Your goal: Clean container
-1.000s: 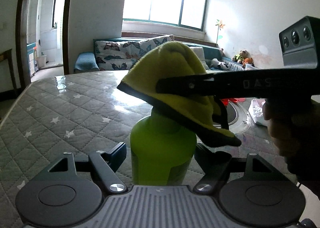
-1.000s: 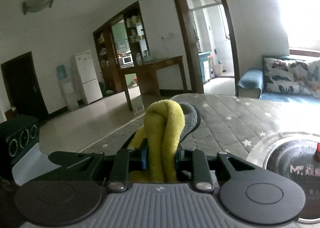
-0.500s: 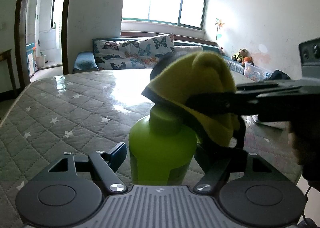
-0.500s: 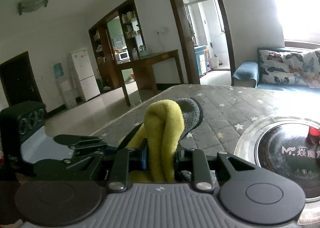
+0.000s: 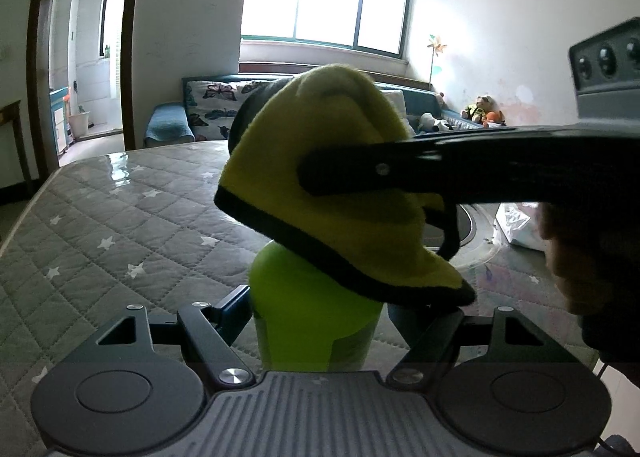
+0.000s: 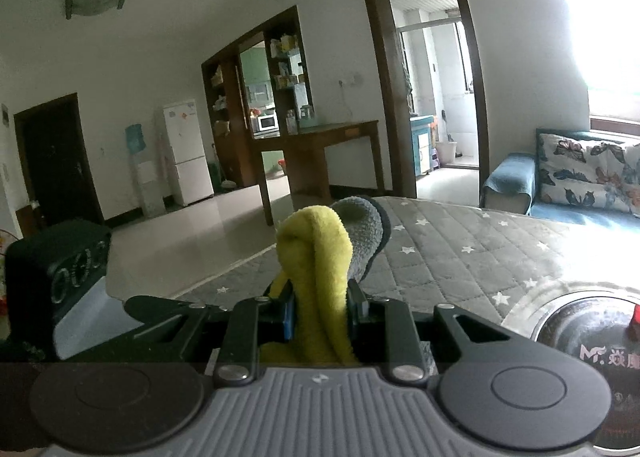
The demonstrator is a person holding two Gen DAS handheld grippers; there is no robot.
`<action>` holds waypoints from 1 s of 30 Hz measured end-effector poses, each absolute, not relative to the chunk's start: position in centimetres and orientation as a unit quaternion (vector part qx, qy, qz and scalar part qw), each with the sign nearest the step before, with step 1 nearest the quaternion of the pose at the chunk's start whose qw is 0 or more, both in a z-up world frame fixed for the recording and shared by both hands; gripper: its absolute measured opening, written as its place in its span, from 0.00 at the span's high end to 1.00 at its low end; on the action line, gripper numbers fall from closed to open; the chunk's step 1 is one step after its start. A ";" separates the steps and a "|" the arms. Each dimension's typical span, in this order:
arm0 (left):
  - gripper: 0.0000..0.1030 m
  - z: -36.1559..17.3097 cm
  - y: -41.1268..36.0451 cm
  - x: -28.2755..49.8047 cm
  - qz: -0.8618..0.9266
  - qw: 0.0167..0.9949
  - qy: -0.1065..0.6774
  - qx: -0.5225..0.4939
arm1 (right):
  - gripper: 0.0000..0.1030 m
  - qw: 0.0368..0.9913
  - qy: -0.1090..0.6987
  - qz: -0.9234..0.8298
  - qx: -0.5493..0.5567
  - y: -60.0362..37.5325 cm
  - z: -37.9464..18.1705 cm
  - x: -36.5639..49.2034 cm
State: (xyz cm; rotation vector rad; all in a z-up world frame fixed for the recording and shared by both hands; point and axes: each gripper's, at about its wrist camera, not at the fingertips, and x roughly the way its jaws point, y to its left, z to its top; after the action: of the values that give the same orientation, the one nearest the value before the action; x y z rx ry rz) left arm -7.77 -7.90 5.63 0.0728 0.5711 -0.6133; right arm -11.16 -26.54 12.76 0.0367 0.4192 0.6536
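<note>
A lime-green container (image 5: 312, 321) stands upright on the quilted table, and my left gripper (image 5: 316, 309) is shut on its sides. A yellow cloth (image 5: 340, 185) with a dark hem lies draped over the container's top and hides its cap. One finger (image 5: 400, 171) of my right gripper reaches in from the right and clamps that cloth. In the right wrist view the right gripper (image 6: 320, 305) is shut on the yellow cloth (image 6: 320, 253), whose grey side folds out behind it. The container is hidden in that view.
The grey star-quilted table cover (image 5: 120, 225) stretches left to an edge. An induction cooker (image 6: 584, 337) inside a glass ring lies to the right, with a white bag (image 5: 516, 225) beyond it. A person's hand (image 5: 580, 257) holds the right gripper. A sofa (image 5: 208, 113) stands behind.
The cloth slid right off the container's cap, then came back left and lower over it. The left gripper and the container stayed put.
</note>
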 end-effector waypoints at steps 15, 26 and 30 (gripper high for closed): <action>0.26 5.5 -8.2 -7.4 -0.299 0.911 0.282 0.042 | 0.78 0.909 0.272 0.296 0.110 -30.4 9.0 -6.9; 0.26 5.6 -8.6 -7.1 -0.295 0.911 0.284 0.044 | 0.78 0.883 0.343 0.289 0.140 -32.4 3.8 -5.7; 0.26 5.7 -9.2 -6.7 -0.294 0.911 0.285 0.042 | 0.78 0.881 0.352 0.287 0.135 -32.6 3.2 -6.3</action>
State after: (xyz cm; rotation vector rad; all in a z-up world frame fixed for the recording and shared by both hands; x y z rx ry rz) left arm -6.74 -9.21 5.66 0.0876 0.5874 -0.6067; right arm -6.33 -32.60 3.19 0.2818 0.7340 0.5979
